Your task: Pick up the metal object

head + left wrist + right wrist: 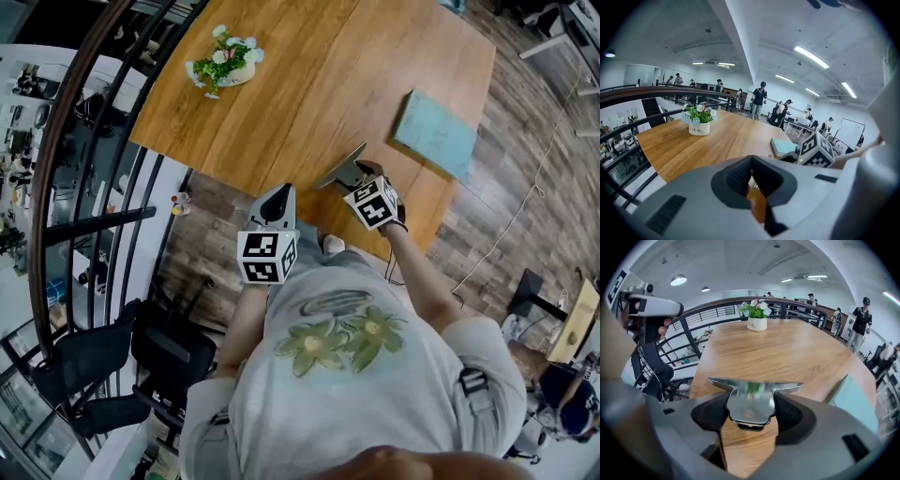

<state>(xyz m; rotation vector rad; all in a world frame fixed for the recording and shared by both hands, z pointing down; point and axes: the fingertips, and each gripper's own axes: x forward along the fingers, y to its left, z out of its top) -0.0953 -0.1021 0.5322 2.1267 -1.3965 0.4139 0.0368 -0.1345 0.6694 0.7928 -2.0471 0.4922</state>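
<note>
The jaws of the right gripper (751, 417) are closed on the shiny flat metal object (749, 401). They press its narrow, rounded part from both sides, and its wide straight edge lies across, in front of the jaws. This grip seems sensible: the narrow part fits between the jaws, and the wide edge stays free and level.

The object is over the near edge of the brown wooden bench (309, 84). It is probably already lifted from the wood, but no view shows the gap under it clearly.

The jaws of the left gripper (751, 171) are pressed together with nothing between them. This gripper hangs beside the bench edge, apart from the object, so I judge it has no part in this step.

Farther on the bench, the pale blue-green flat pad (434, 133) lies near the right gripper. The small white pot with flowers (225, 64) stands well apart at the far side.
</note>
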